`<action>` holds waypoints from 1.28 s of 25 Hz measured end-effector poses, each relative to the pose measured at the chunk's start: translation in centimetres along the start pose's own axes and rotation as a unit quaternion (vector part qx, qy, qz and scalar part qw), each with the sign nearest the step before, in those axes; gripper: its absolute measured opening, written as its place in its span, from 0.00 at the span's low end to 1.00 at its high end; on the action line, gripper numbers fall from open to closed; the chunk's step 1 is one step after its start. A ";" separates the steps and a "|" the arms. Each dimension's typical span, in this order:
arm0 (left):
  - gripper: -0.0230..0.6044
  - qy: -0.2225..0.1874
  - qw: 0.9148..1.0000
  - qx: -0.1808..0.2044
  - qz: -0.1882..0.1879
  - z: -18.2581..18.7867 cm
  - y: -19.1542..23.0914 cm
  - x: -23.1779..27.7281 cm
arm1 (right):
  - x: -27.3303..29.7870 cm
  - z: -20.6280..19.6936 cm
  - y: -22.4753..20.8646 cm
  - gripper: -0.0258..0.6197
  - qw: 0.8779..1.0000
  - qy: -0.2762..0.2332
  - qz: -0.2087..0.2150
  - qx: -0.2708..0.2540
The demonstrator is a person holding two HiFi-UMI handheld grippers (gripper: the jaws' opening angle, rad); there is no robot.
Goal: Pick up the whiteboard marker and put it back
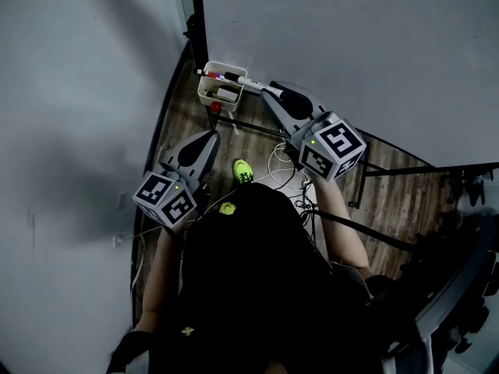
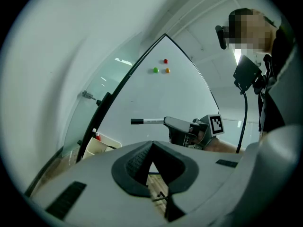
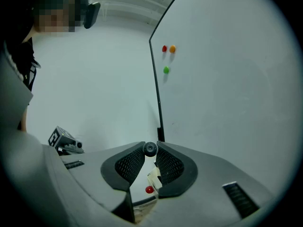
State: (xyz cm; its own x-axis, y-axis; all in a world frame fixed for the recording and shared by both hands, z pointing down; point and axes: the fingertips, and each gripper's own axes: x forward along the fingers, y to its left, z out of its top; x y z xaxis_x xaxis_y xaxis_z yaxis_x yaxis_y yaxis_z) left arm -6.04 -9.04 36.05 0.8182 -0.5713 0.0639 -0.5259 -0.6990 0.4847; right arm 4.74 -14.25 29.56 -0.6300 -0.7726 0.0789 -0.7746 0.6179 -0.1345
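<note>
Black-capped marker (image 1: 245,80) level, cap leftward

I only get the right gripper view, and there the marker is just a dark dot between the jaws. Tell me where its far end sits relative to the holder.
Observer: In the head view the marker sticks out of the right gripper, its far end over the right side of the holder.
Operator: Give me its height over the holder.
Observer: The left gripper view shows it level and clear above the holder, not in it.
Operator: Report the left gripper.
Observer: The left gripper has its jaws together, with nothing between them, and is held short of the holder.
</note>
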 end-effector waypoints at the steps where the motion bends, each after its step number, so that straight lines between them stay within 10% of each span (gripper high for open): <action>1: 0.09 0.001 1.000 -0.002 0.002 -0.1 0.2 0.0 | 0.2 -0.2 -0.1 0.16 1.000 0.002 0.001 0.001; 32: 0.09 0.042 0.997 -0.039 0.049 -1.8 3.3 1.3 | 6.6 -5.8 -5.4 0.16 0.997 0.064 0.013 0.030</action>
State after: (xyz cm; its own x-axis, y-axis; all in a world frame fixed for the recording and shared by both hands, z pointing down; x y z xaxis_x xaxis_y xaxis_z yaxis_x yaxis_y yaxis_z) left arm -6.26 -11.36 39.31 0.7824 -0.5948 0.1849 -0.5868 -0.6045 0.5387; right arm 4.43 -21.85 36.49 -0.6545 -0.7291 0.2003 -0.7558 0.6243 -0.1972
